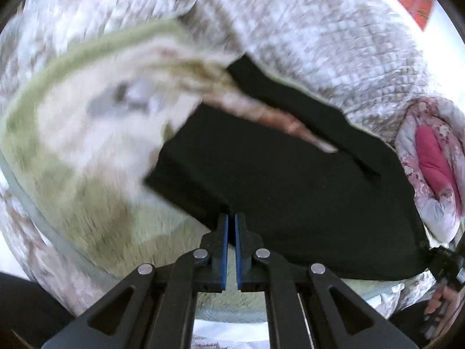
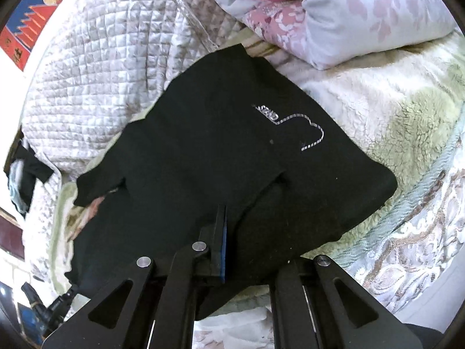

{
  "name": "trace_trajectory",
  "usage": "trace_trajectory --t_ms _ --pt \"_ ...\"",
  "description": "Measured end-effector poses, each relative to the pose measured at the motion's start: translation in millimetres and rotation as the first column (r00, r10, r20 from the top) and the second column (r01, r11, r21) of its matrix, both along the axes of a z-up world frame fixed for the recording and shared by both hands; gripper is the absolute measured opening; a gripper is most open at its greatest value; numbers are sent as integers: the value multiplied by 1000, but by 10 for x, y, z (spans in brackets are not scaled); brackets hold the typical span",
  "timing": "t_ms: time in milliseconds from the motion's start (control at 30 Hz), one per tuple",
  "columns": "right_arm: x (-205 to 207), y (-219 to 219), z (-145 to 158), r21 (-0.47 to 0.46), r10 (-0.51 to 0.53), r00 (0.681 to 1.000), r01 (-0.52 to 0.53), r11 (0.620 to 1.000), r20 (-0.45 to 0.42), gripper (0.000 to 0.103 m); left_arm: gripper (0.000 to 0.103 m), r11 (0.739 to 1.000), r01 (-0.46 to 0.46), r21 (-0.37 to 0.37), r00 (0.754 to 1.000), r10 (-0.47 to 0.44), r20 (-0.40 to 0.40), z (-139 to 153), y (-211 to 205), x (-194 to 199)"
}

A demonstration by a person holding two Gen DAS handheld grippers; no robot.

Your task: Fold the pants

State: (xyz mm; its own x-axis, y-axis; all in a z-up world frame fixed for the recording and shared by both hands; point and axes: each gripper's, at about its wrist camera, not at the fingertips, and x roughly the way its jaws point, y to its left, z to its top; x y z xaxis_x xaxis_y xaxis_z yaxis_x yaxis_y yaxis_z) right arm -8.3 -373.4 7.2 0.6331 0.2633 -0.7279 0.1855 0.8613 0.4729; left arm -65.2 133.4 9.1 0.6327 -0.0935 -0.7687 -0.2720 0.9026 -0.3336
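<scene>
Fleecy cream-green bed blanket (image 2: 377,101) carries our black fabric pants (image 2: 203,145), centre frame. Left claw (image 1: 232,226) and right claw (image 2: 229,226) each pinch an edge; we should lift evenly, aligning hems.

Black pants (image 2: 209,151), with a silver dotted outline and small lettering (image 2: 293,125) on one panel. Cream fleece blanket (image 2: 377,101) blotched pale green, edged light blue. White-and-beige quilt (image 2: 96,81) stitched in small squares. Lilac duvet (image 2: 363,8) with pink floral print and a magenta patch. Red-and-blue poster (image 2: 32,29) with a gold emblem. Black grippers with blue pads (image 1: 223,250).
</scene>
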Motion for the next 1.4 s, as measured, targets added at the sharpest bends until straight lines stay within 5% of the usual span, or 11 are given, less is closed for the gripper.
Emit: trace_trajectory --t_ms 167,233,333,400,633,867,1000,1100,1233,1333,1400 --pt "-103 -58 29 7 -22 999 22 1000 33 6 6 999 -16 29 997 14 81 198 -40 -191" --pt "-75 -78 -49 18 -31 1000 31 999 5 6 6 999 -12 51 998 9 62 119 -73 -187" --pt "-99 -79 -23 21 -33 999 33 999 15 7 6 999 -28 -24 1000 28 9 -30 24 -152" --pt "-125 -124 -18 45 -40 999 40 998 13 14 6 998 -37 -50 999 38 21 0 62 -176" --pt "-415 -231 229 -7 -153 986 154 988 67 35 6 970 -236 50 970 233 66 226 371 -428" --pt "-554 -28 579 -238 -192 961 238 942 199 35 8 998 -39 53 991 32 133 336 63 -225" --pt "-562 -196 624 -275 -256 942 310 910 216 35 17 996 57 69 996 -62 61 187 -138 75" --pt "-396 -154 525 -245 -152 976 187 951 157 35 17 997 30 73 996 -23 -87 -59 -125 208" --pt "-194 -85 282 -274 -133 991 131 953 10 35 17 998 -15 67 995 21 -99 -12 -49 101" --pt "-260 -136 465 -319 -231 966 257 912 116 35 17 993 -30 114 993 43 -108 55 -49 54" --pt "-263 -95 607 -296 -184 962 239 925 204 35 17 991 -16 131 997 26 -74 119 -76 90"
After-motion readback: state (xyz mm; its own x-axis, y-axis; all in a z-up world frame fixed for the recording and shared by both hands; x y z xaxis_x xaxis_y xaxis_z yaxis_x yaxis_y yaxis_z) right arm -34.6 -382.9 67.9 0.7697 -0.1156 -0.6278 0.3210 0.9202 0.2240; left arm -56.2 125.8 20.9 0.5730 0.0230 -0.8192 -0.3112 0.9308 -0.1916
